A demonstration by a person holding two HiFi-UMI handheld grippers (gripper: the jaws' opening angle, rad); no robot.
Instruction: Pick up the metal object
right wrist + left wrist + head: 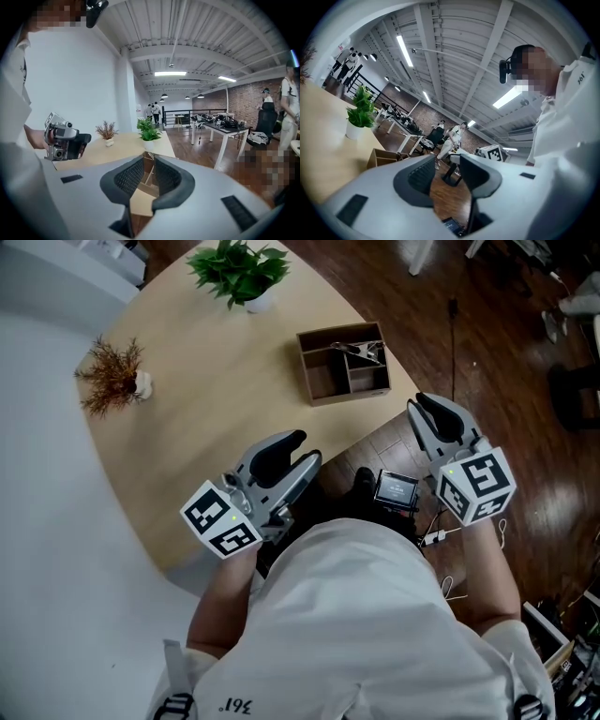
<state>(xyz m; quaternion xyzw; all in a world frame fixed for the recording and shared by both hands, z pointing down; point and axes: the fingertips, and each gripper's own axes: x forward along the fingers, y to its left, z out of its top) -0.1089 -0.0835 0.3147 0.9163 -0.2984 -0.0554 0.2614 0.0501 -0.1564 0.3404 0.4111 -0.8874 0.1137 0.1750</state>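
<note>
A shiny metal object [362, 352] lies in the far right compartment of a brown cardboard box [319, 381] on the round wooden table [206, 418]. My left gripper [298, 454] hovers over the table's near edge, well short of the box, its jaws open and empty [447, 171]. Off the table's edge, to the right of the box and nearer to me, my right gripper [427, 413] is also open with nothing in it [149, 176]. Through its jaws I see part of the box [146, 165].
A green plant in a white pot [239, 273] stands at the table's far side, a dried sprig in a small vase [114, 377] at the left. A black device [396, 489] and cables lie on the wooden floor by my feet. People and desks are farther back in the room.
</note>
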